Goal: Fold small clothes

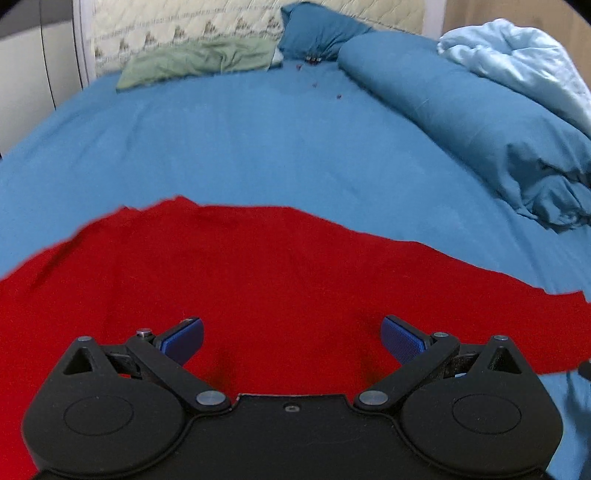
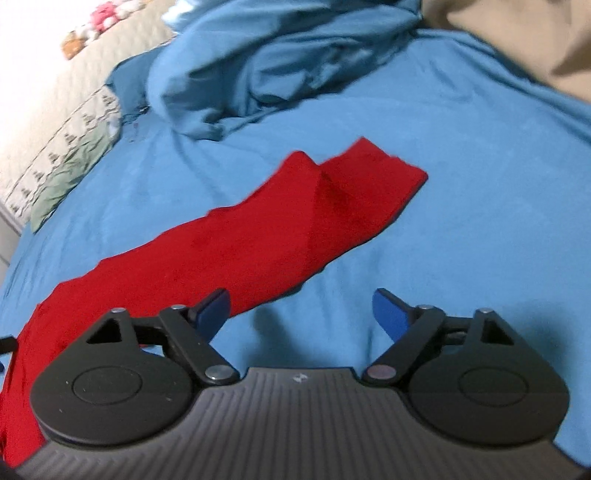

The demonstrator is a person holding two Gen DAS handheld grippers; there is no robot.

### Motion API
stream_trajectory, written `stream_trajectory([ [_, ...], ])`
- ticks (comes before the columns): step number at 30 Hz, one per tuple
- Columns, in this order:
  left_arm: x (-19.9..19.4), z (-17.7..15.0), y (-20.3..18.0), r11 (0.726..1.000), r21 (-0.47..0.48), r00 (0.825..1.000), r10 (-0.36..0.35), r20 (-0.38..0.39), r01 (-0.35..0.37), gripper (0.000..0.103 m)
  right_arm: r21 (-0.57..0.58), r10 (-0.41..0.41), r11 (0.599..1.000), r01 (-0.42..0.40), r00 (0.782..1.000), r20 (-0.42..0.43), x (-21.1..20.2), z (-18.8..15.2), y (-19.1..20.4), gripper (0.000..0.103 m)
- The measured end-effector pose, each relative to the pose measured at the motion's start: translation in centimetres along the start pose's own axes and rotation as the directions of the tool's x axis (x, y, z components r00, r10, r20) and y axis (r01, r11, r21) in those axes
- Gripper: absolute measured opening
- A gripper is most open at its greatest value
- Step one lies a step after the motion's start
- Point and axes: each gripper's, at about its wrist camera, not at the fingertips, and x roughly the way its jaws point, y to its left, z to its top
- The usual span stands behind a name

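Observation:
A red garment lies spread flat on the blue bed sheet. My left gripper is open and empty, just above the garment's near part. In the right wrist view the same red garment runs as a long strip from lower left to a folded end at upper right. My right gripper is open and empty; its left finger is over the garment's near edge, its right finger over bare sheet.
A rolled blue duvet and a pale blue blanket lie at the right. A green cloth and a blue pillow sit by the quilted headboard. The bunched duvet also shows in the right wrist view.

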Motion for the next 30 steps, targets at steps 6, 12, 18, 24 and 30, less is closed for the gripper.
stream_trajectory([
  [6,4.7,0.1,0.2,1.0,0.003,0.997,0.022,-0.069,-0.021,0.103,-0.008,-0.046,0.999,0.046,0.996,0.075,3.2,1.2,0.1,0.074],
  [12,7.6,-0.1,0.5,1.0,-0.002,0.99,0.015,-0.142,-0.016,0.103,-0.022,-0.062,0.998,0.065,0.992,0.106,4.6,2.7,0.3,0.037],
  [18,7.6,0.6,0.8,0.996,0.079,0.974,-0.02,-0.225,0.039,0.103,-0.047,-0.024,0.998,0.028,0.995,0.101,4.4,4.3,2.6,0.026],
  [24,3.3,1.6,5.4,0.999,-0.01,0.993,-0.035,-0.116,0.034,0.103,-0.115,0.178,0.98,-0.162,0.973,0.146,1.0,6.9,10.9,0.025],
  [30,-2.9,1.4,12.6,1.0,-0.021,0.999,0.024,0.045,-0.023,0.103,-0.308,0.483,0.844,-0.438,0.871,0.086,-1.4,4.6,27.3,0.025],
])
